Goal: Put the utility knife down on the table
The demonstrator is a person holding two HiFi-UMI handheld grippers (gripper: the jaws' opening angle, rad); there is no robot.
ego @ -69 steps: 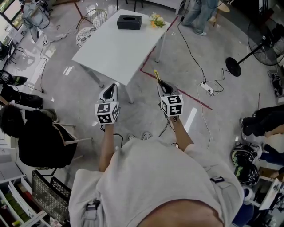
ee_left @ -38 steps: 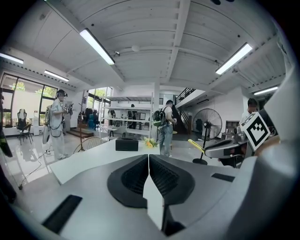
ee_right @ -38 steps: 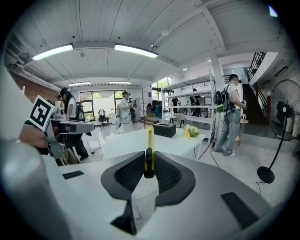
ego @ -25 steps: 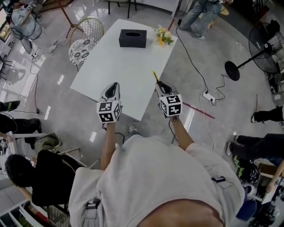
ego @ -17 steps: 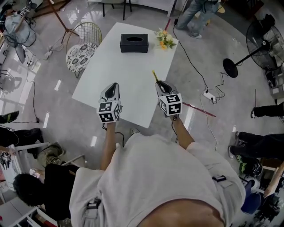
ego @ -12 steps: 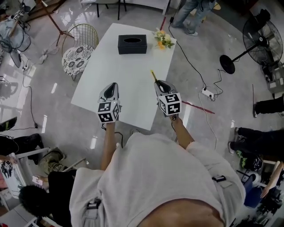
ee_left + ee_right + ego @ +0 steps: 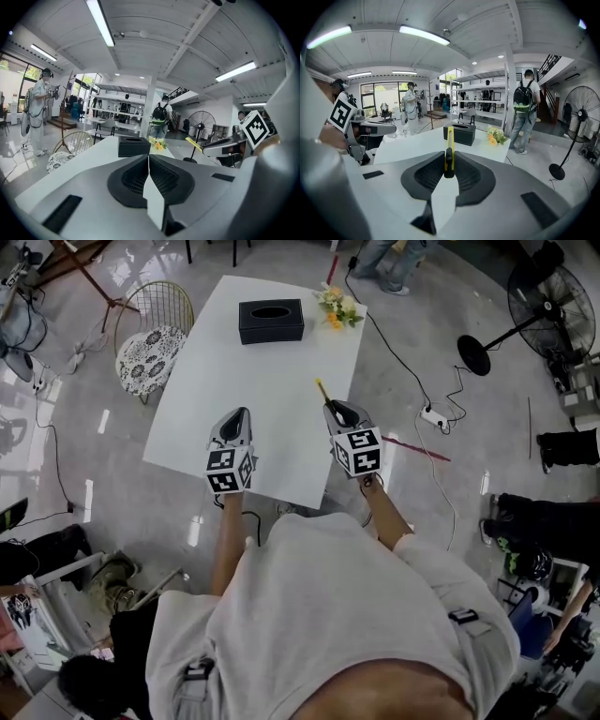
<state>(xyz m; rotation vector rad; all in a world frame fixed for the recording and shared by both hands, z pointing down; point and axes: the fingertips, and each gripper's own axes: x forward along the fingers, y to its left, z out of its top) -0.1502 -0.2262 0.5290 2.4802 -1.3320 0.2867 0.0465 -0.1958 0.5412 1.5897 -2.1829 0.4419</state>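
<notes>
A yellow and black utility knife (image 7: 449,150) is clamped between the pads of my right gripper (image 7: 449,169) and sticks out forward past the fingertips. In the head view the knife (image 7: 322,392) pokes out ahead of my right gripper (image 7: 339,411), above the near right part of the white table (image 7: 253,371). My left gripper (image 7: 238,418) hovers over the table's near edge, level with the right one. Its jaws (image 7: 148,159) meet with nothing between them.
A black tissue box (image 7: 271,322) and a small bunch of flowers (image 7: 332,306) sit at the table's far end. A wire chair (image 7: 150,338) stands at its left. Cables and a power strip (image 7: 433,417) lie on the floor to the right, near a standing fan (image 7: 544,310). People stand around.
The table has drawn nearer and now lies under both grippers; earlier they hung over the floor before its near corner. The knife stays clamped in the right gripper.
</notes>
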